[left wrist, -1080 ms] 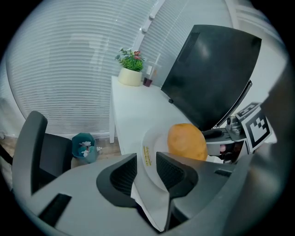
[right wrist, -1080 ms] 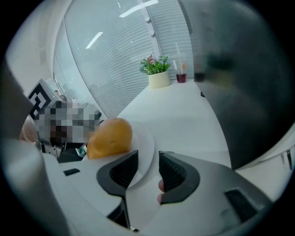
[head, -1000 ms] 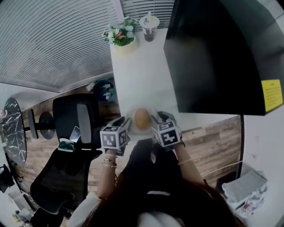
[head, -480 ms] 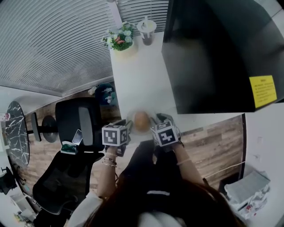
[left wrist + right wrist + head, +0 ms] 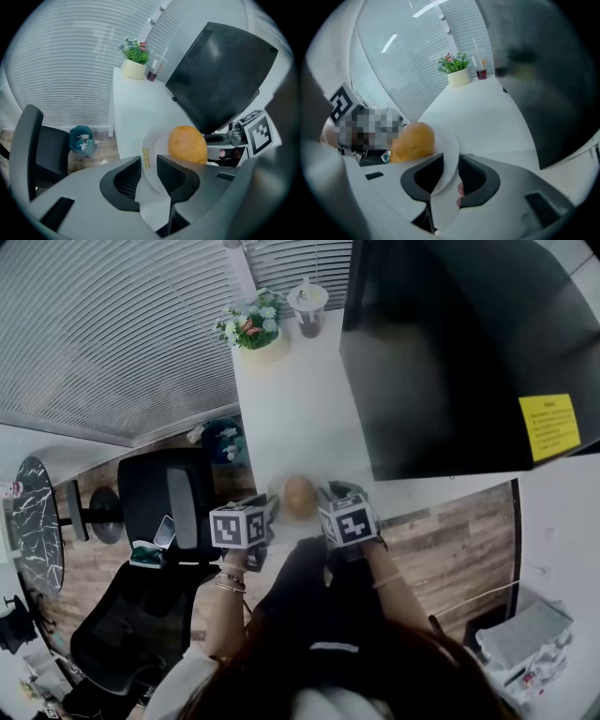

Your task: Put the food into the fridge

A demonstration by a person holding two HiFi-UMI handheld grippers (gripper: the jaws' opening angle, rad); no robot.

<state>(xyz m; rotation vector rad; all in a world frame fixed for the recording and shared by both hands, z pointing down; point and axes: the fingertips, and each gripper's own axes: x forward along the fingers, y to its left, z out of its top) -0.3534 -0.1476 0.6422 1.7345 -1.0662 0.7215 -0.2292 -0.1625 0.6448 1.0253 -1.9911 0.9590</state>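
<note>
**Plate pinched by its rims while the fridge door is looking shut**

The left claw [image 5: 149, 171] and the right claw [image 5: 451, 172] are each holding the rim of the white plate [image 5: 151, 147], one on each side. Their jaws have just been closing, and the rim is sitting between the pads in both gripper views. The plate is lying at the near edge of the bench [image 5: 291, 409], and the round orange-yellow food [image 5: 299, 493] is sitting loose on it.

I am judging the rolling of the food to be the main risk. Nothing is keeping it in place, so if one claw is rising faster than the other, the plate is tilting and the food is dropping to the wooden floor [image 5: 450, 531]. The rim is thin and smooth, so it may also be slipping out of the pads. The black fridge [image 5: 441, 352] is standing on the right side of the bench and its door is looking shut, while both claws are busy with the plate.

The bench is white and long. At its far edge a potted plant [image 5: 253, 320] and a cup [image 5: 307, 306] with a dark drink are standing. To the left of the bench, a black office chair [image 5: 159, 512] is standing below wide window blinds [image 5: 112, 324].
</note>
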